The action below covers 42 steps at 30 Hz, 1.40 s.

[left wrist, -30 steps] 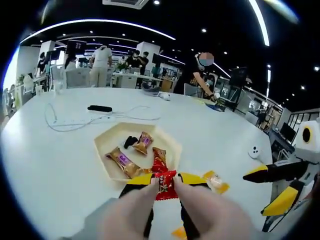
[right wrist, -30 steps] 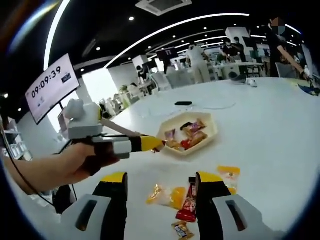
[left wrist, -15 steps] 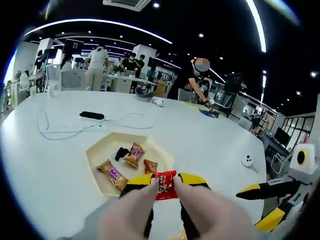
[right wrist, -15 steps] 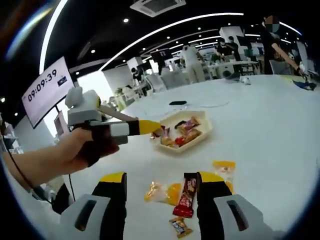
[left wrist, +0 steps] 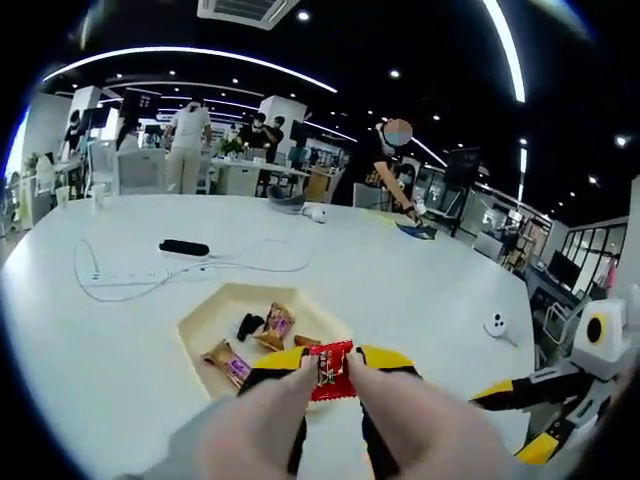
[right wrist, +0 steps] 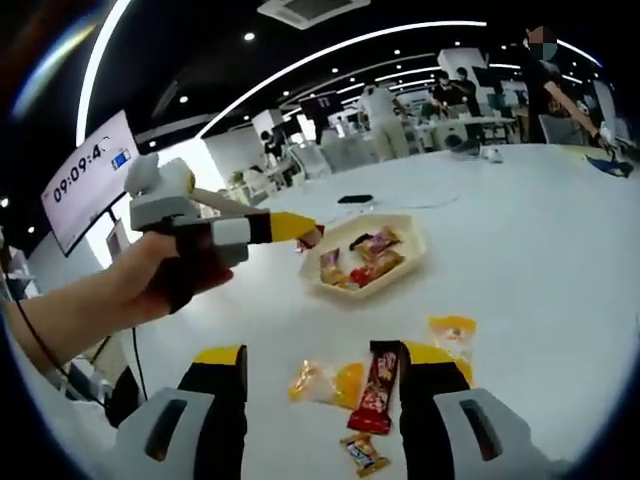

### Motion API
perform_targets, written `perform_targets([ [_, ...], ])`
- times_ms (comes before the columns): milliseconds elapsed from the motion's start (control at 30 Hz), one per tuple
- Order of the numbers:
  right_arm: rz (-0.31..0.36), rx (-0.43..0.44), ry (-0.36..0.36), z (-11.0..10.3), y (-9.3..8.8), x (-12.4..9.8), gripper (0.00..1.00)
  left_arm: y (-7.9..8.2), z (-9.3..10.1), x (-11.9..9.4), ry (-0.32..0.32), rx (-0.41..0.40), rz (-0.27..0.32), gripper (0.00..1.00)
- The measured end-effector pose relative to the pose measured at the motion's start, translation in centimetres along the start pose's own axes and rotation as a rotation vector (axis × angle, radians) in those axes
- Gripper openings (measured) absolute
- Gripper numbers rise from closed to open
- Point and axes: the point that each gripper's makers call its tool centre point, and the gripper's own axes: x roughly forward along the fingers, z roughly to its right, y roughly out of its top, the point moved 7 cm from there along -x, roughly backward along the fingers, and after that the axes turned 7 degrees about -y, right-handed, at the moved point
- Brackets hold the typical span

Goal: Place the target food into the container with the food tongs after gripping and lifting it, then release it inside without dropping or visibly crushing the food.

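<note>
left gripper (left wrist: 330, 368) clamps red candy (left wrist: 331, 368), above tray (left wrist: 215, 312) edge | right gripper (right wrist: 322, 368) open

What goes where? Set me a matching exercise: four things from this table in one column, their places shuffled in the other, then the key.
Things
1. red candy
2. dark bar
3. purple candy
4. black strip

Places
A. in the tray
B. on the table, beyond the tray
C. gripped in the left gripper
D. on the table, between the open jaws of the right gripper

Pairs: 1-C, 2-D, 3-A, 4-B
</note>
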Motion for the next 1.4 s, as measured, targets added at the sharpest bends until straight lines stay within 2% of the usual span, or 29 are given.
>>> perform_targets([
  [267,0.026,0.02,-0.006,0.0,0.5,-0.1,0.62,-0.1,0.0,0.6,-0.005,0.026,-0.026,0.17],
  [333,0.034,0.048,-0.004,0.0,0.7,-0.2,0.62,0.2,0.0,0.8,-0.009,0.03,-0.026,0.17],
  [667,0.023,0.05,-0.006,0.5,0.4,-0.3,0.61,1.8,-0.2,1.7,-0.015,0.065,-0.019,0.17],
  [800,0.013,0.046,0.002,0.4,0.3,-0.4,0.59,2.3,-0.6,1.8,0.009,0.067,-0.007,0.17],
  [1133,0.009,0.032,0.008,0.5,0.3,-1.0,0.58,3.2,-1.1,2.4,0.013,0.069,-0.002,0.17],
  [1400,0.041,0.046,-0.015,1.2,0.5,-1.9,0.57,4.1,-1.7,2.5,0.049,0.103,0.003,0.17],
])
